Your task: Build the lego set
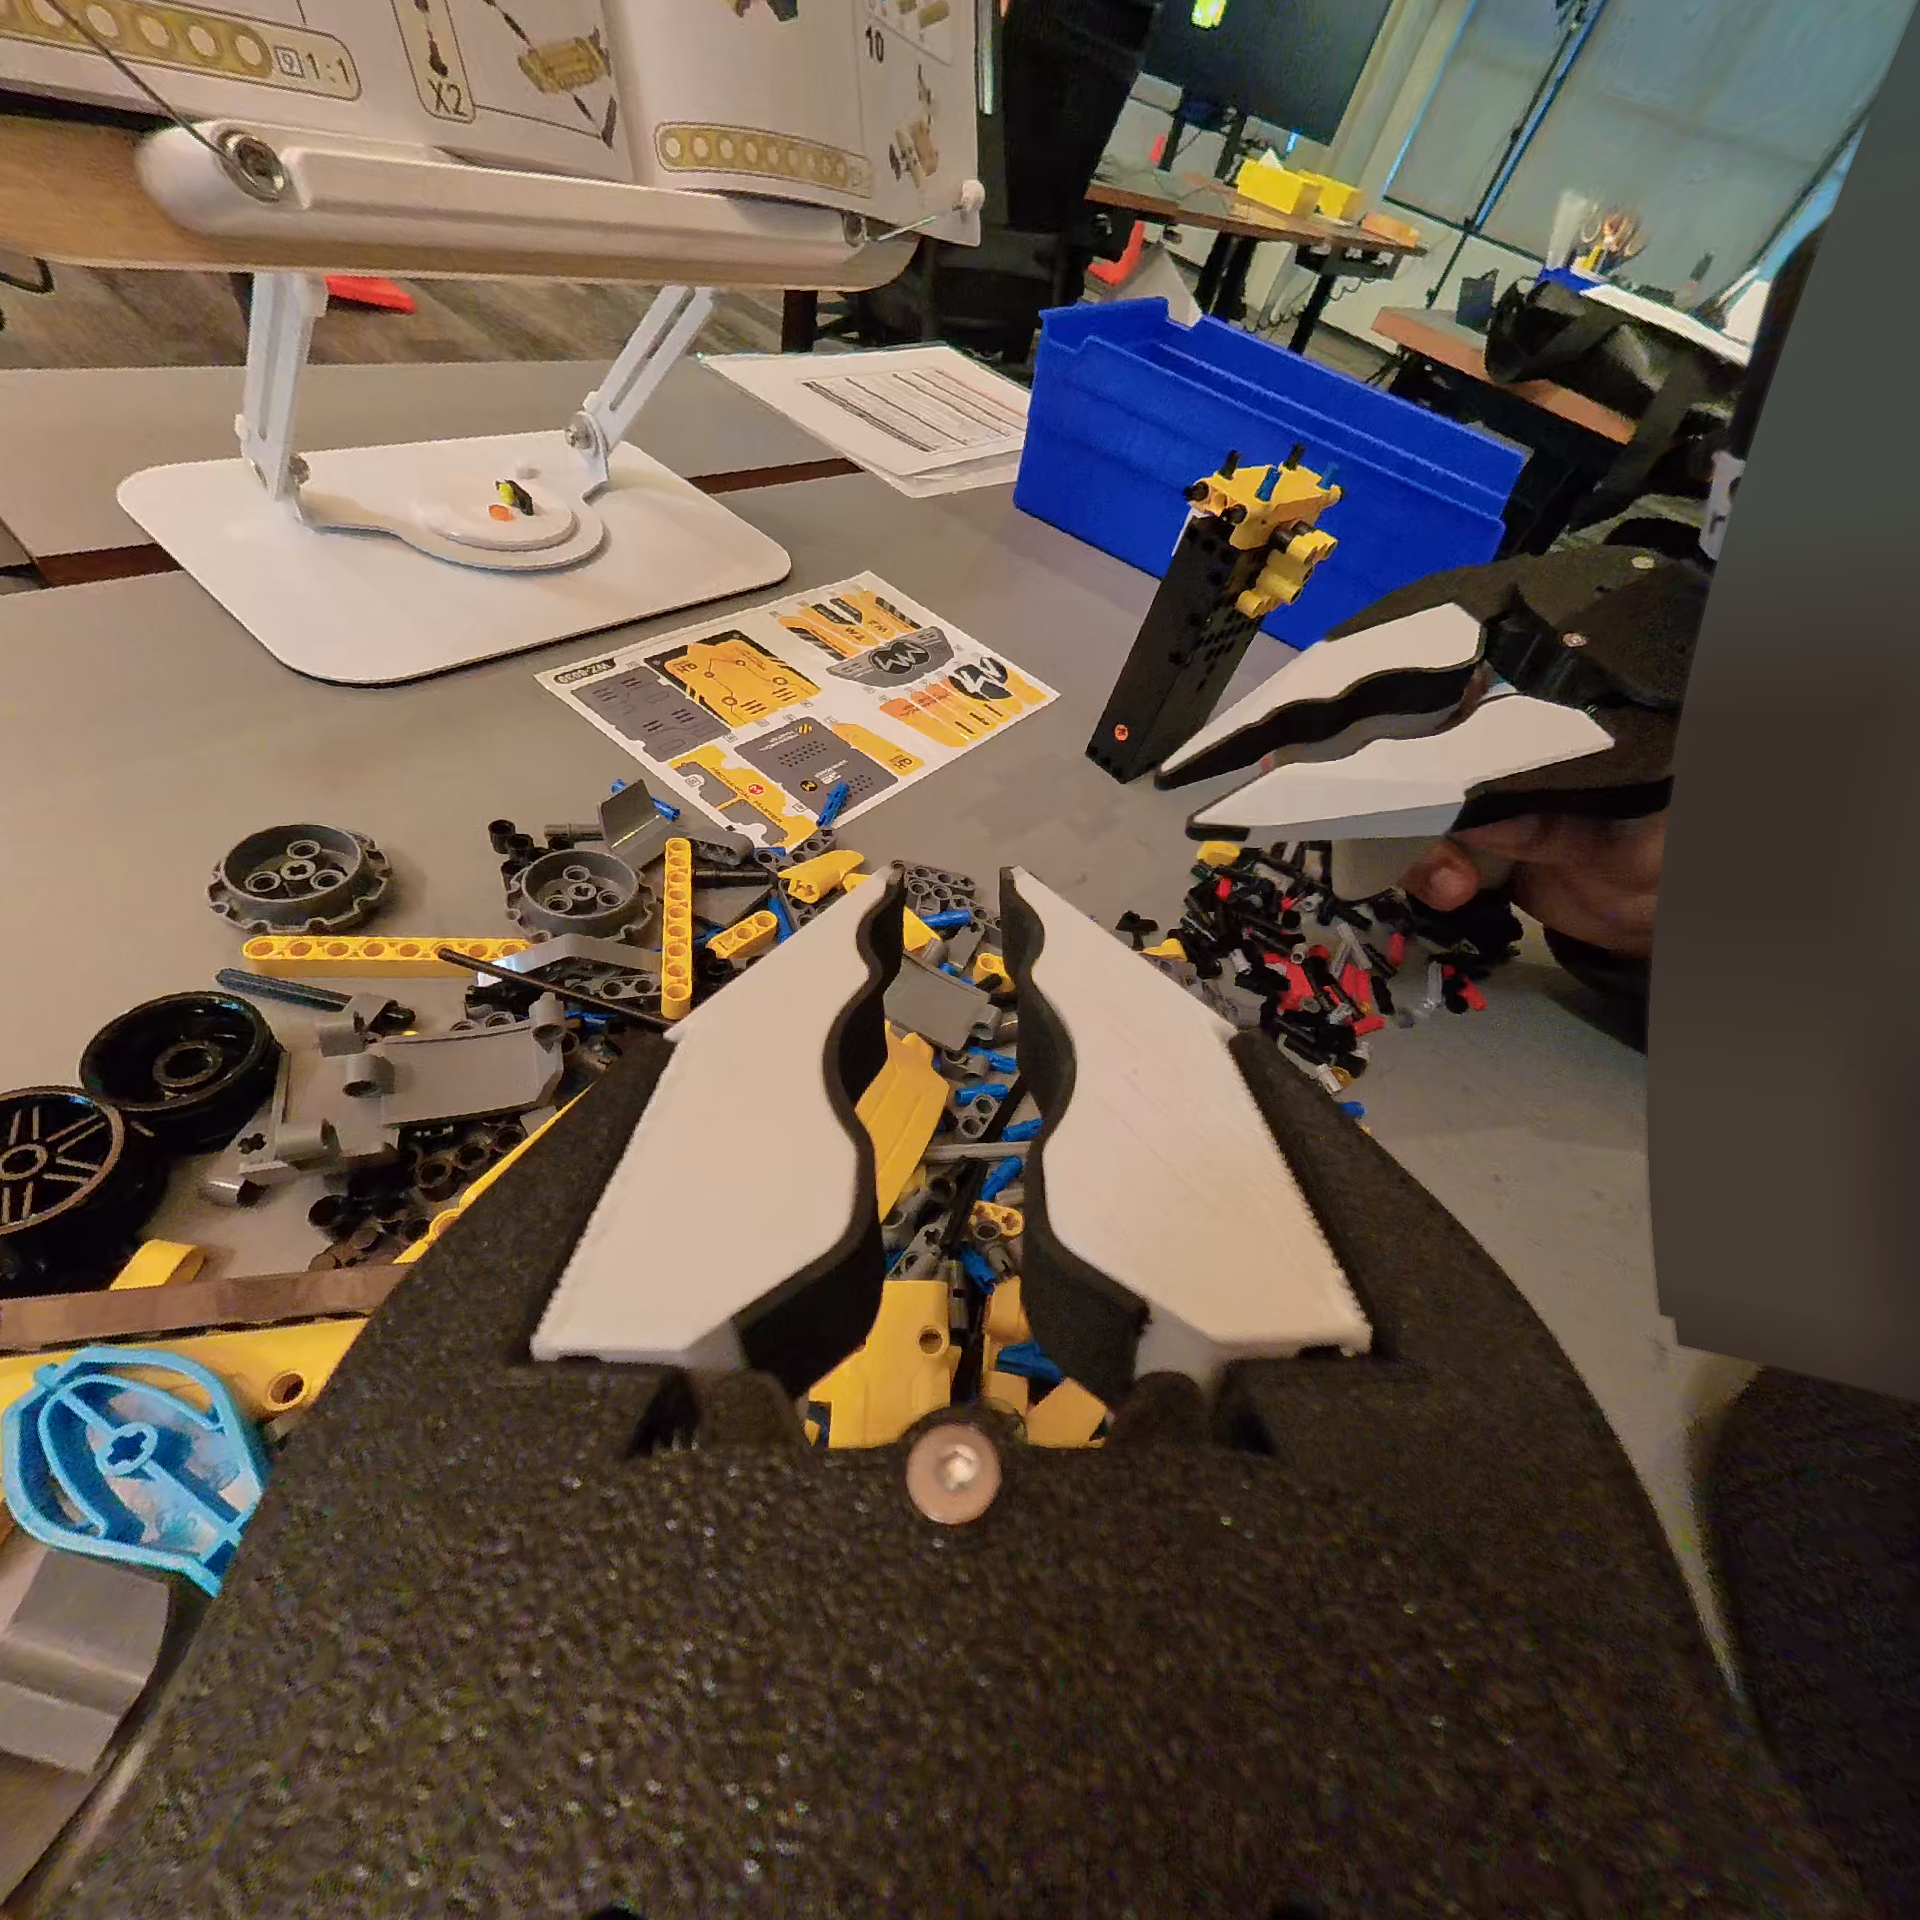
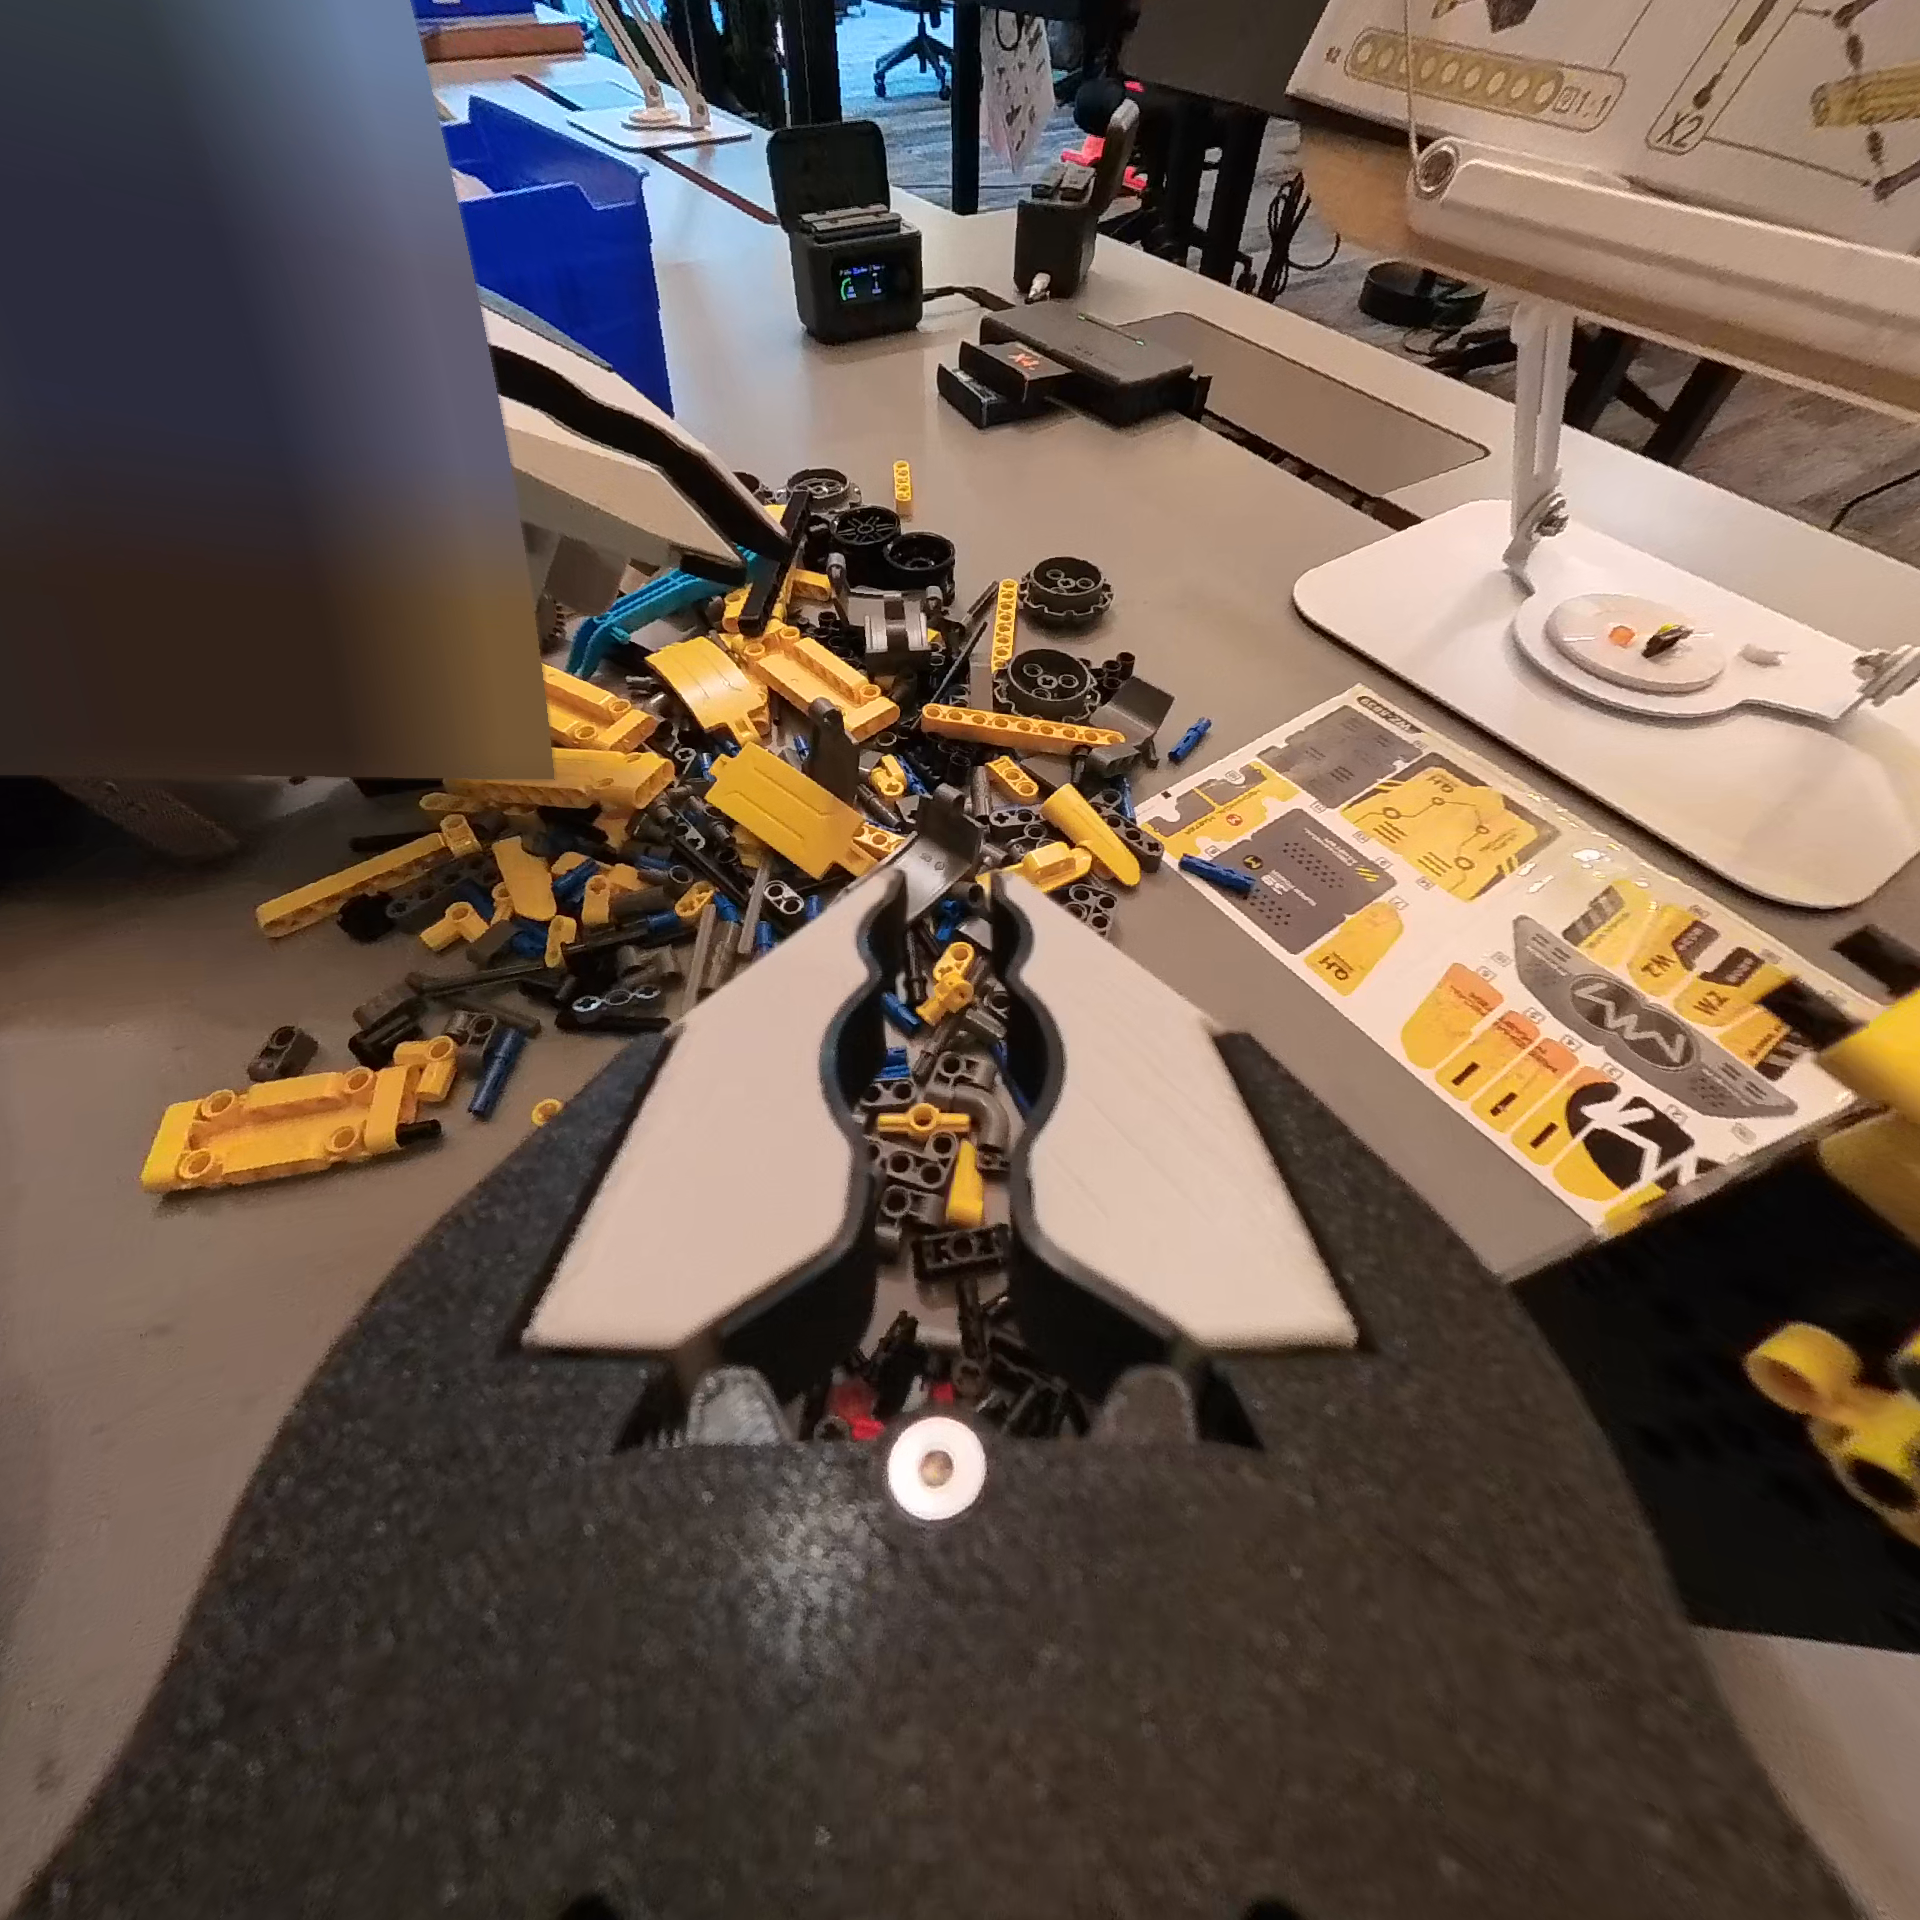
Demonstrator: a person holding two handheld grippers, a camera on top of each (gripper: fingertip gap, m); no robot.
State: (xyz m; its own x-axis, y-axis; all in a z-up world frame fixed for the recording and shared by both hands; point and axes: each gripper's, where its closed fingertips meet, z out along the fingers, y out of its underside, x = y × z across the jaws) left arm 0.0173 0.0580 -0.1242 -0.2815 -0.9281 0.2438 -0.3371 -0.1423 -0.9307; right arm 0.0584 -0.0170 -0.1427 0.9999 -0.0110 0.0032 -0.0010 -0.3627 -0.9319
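My left gripper point(image 1: 951, 878) is open a little and empty, and hovers over a loose pile of yellow, grey, black and blue building pieces point(image 1: 665, 935). My right gripper point(image 2: 945, 888) is also slightly open and holds nothing. It hangs over the near edge of the same pile point(image 2: 727, 790), with a dark grey panel piece point(image 2: 940, 847) just past its tips. In the left wrist view the right gripper point(image 1: 1179, 805) sits beside a standing black and yellow assembly point(image 1: 1195, 634). That assembly shows blurred at the right edge of the right wrist view point(image 2: 1860, 1403). The left gripper point(image 2: 764, 540) shows at the pile's far side.
A sticker sheet point(image 1: 800, 707) lies beyond the pile, near a white stand base point(image 1: 447, 561) that holds an instruction booklet. A blue bin point(image 1: 1247, 447) and a paper sheet point(image 1: 904, 416) sit behind. Black wheels point(image 1: 177, 1060) lie left. Small black and red pins point(image 1: 1309, 966) lie right. Dark devices point(image 2: 1081, 364) sit farther back. The left gripper's tips are roughly 10 cm from the right gripper's.
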